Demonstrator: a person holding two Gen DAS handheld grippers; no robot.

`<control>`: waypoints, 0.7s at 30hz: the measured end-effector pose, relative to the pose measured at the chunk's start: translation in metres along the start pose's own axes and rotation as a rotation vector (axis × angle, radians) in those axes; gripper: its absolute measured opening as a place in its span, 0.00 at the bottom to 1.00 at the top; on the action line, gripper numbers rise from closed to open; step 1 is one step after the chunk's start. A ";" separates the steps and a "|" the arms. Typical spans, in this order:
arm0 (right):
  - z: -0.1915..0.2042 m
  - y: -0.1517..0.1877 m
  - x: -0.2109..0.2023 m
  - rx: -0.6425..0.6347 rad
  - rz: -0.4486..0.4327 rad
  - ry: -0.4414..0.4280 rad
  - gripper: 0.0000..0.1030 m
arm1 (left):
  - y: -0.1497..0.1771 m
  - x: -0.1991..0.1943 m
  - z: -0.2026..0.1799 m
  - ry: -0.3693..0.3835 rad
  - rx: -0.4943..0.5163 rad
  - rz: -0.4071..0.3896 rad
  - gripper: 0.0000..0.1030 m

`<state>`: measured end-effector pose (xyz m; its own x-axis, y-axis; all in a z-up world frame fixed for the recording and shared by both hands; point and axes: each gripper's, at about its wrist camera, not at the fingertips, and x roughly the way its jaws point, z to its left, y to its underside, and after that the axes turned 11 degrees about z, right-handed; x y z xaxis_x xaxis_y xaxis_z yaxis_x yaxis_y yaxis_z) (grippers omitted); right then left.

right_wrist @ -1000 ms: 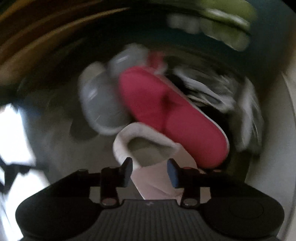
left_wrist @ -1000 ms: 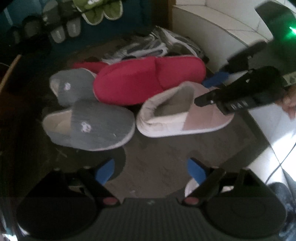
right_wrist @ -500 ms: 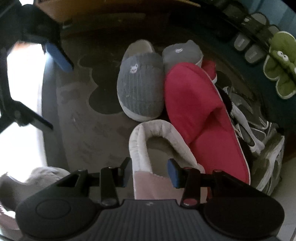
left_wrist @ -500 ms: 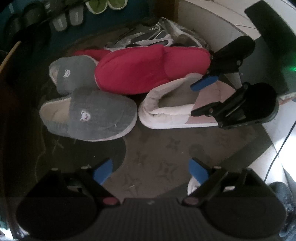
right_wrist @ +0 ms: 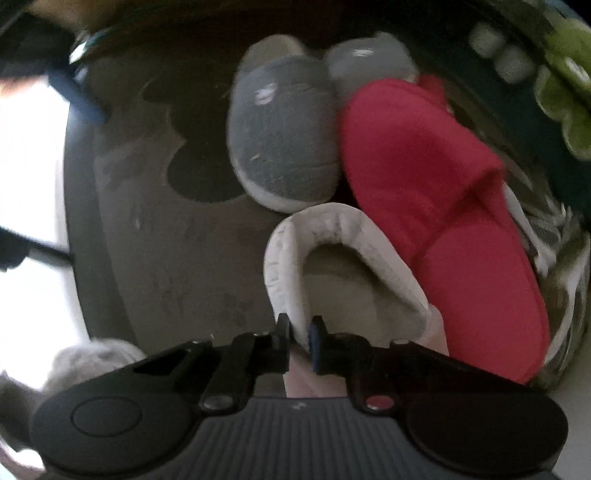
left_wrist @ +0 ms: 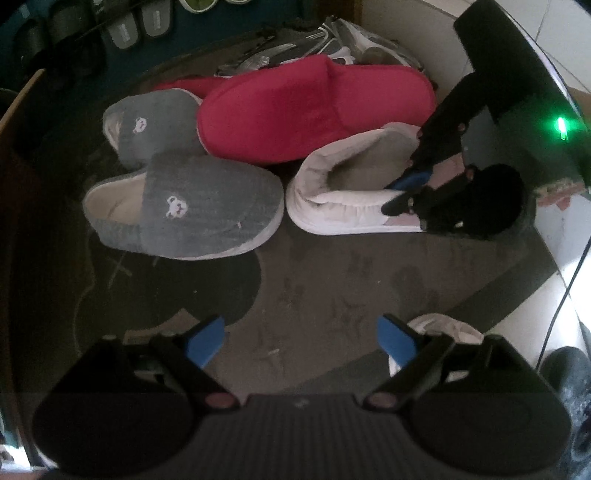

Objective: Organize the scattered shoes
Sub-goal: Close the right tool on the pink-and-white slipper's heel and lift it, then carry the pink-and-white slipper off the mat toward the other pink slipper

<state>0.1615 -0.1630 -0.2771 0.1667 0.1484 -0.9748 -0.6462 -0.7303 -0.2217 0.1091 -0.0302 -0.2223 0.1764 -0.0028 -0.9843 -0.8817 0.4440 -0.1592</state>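
A white-and-pink slipper (left_wrist: 347, 192) lies on the dark mat beside a red slipper (left_wrist: 314, 110) and two grey slippers (left_wrist: 192, 206) (left_wrist: 147, 129). My right gripper (right_wrist: 299, 338) is shut on the near side wall of the white-and-pink slipper (right_wrist: 332, 266); it also shows in the left wrist view (left_wrist: 406, 192). My left gripper (left_wrist: 299, 339) is open and empty, hovering over the mat in front of the slippers. A second white slipper (left_wrist: 443, 328) peeks out behind its right finger.
Grey-and-white sneakers (left_wrist: 317, 44) lie behind the red slipper. Grey sandals (left_wrist: 140, 22) and green slippers (right_wrist: 561, 85) line the dark back wall. White tiled floor (left_wrist: 535, 317) borders the mat (left_wrist: 314, 291) on the right. A cable (left_wrist: 561, 295) runs there.
My right gripper has closed its fingers onto the white-and-pink slipper's side wall. The left gripper has stayed open and moved slightly nearer to the shoes.
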 end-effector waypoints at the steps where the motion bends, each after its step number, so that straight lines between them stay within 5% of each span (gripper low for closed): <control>1: -0.003 0.001 -0.004 0.033 -0.013 -0.025 0.09 | 0.001 -0.002 0.000 -0.004 0.004 -0.001 0.88; 11: -0.033 0.001 -0.050 0.354 -0.198 -0.221 0.09 | 0.004 -0.025 0.004 -0.024 -0.004 -0.012 0.89; 21: -0.033 -0.007 -0.072 0.515 -0.300 -0.389 0.09 | 0.011 -0.049 0.014 -0.060 0.006 -0.028 0.89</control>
<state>0.1791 -0.1903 -0.2048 0.1771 0.5909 -0.7871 -0.9000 -0.2265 -0.3725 0.0968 -0.0126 -0.1747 0.2266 0.0384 -0.9732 -0.8736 0.4499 -0.1857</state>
